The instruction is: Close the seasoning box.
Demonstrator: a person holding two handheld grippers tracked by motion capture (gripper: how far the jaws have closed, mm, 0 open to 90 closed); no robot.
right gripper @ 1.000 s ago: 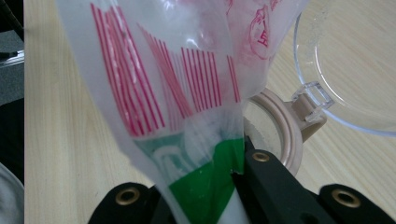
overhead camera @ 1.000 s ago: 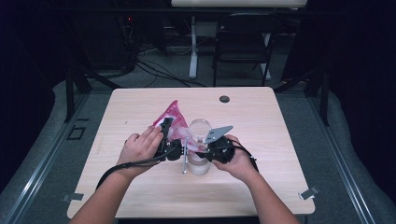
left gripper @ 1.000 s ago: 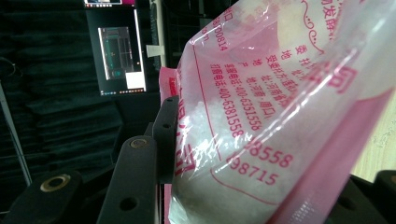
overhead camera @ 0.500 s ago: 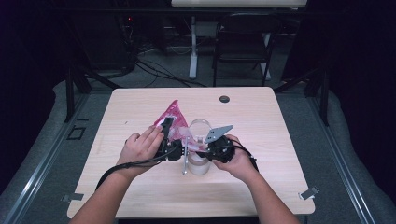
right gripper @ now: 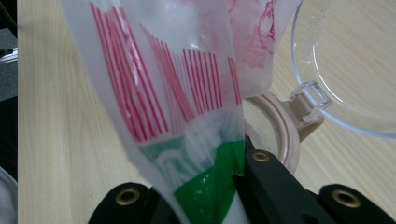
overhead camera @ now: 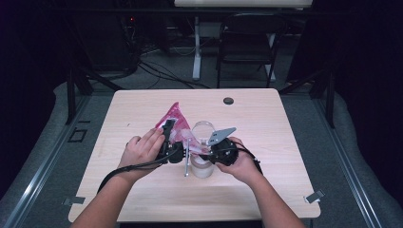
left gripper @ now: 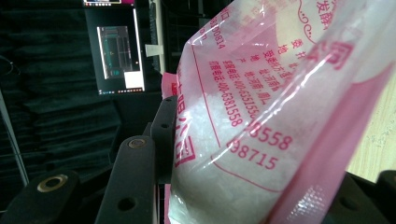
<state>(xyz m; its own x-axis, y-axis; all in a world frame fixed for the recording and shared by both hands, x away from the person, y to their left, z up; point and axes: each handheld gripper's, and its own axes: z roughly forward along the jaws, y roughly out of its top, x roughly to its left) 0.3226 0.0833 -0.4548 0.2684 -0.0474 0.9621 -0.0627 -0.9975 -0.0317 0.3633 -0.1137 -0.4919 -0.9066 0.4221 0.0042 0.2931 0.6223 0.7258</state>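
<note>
Nothing moved | both grippers' fingers clamp pink bag (overhead camera: 174, 117) | jar (overhead camera: 201, 152) beneath, seemingly, half hidden

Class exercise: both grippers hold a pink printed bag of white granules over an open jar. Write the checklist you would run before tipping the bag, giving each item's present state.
1. Left gripper clamps bag: ok.
2. Right gripper pinches the bag's green edge: ok.
3. Jar stands upright on table: ok.
4. Clear lid swung clear of the jar's mouth: ok.
5. Bag's opening over the mouth: cannot tell.
</note>
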